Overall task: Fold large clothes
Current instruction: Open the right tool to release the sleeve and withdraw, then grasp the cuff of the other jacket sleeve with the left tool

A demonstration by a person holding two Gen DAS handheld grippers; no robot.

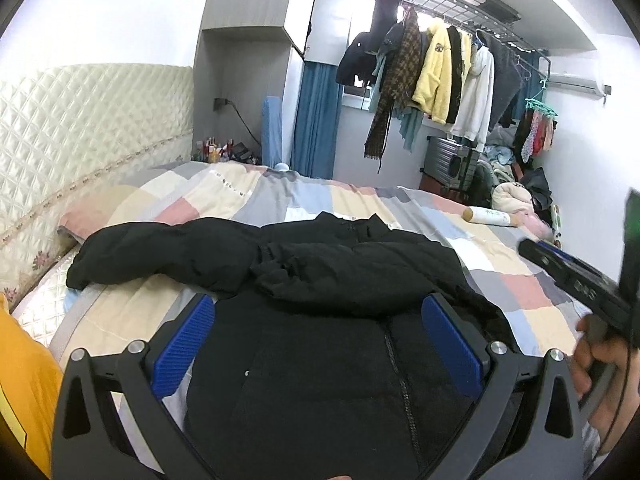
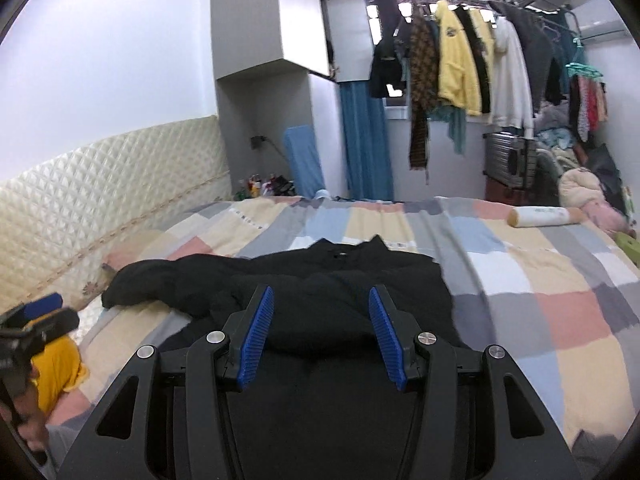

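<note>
Both sets of fingers are spread and hold nothing, left gripper (image 1: 316, 344) and right gripper (image 2: 322, 334) above the black jacket (image 1: 320, 280) on the bed (image 1: 500, 272). One sleeve (image 1: 328, 280) is folded across the chest; the far sleeve (image 1: 160, 252) looks still unfolded.

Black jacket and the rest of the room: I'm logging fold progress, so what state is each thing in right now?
Black jacket: flat on the bed, right sleeve folded across the chest, left sleeve still out.
Left gripper: open, holding nothing.
Right gripper: open, holding nothing.
Bottle: lying on its side on the bedspread.
Overhead cabinet door: open.
</note>
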